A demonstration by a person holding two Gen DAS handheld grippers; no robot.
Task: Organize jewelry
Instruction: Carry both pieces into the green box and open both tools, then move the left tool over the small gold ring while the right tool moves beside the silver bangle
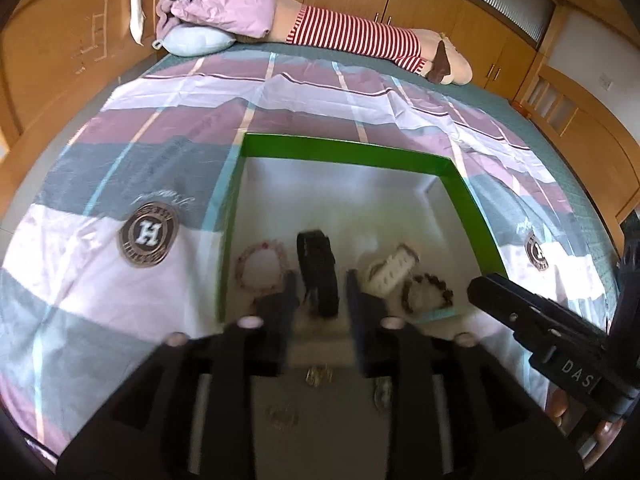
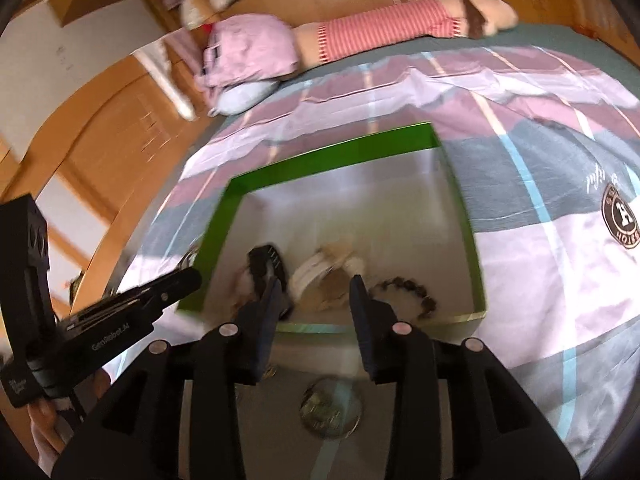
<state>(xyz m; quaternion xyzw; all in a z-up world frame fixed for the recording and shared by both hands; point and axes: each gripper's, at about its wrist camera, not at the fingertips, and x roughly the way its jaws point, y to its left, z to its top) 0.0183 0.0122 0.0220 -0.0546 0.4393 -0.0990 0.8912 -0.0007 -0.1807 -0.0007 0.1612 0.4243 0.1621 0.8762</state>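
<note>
Inside green tray [image 1: 466, 196]: black strap [image 1: 318, 270], bead bracelets.

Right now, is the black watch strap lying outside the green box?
No, the black watch strap lies inside the green box, between the pink bead bracelet and the white strap.

Black plastic left claw [image 1: 320, 280], pale round screws, white lettering

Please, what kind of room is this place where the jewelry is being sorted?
Most likely a bedroom. The green-rimmed tray lies on a bed with a striped cover, a pillow and a long plush toy lie at its far edge, and wooden wardrobes stand behind.
</note>
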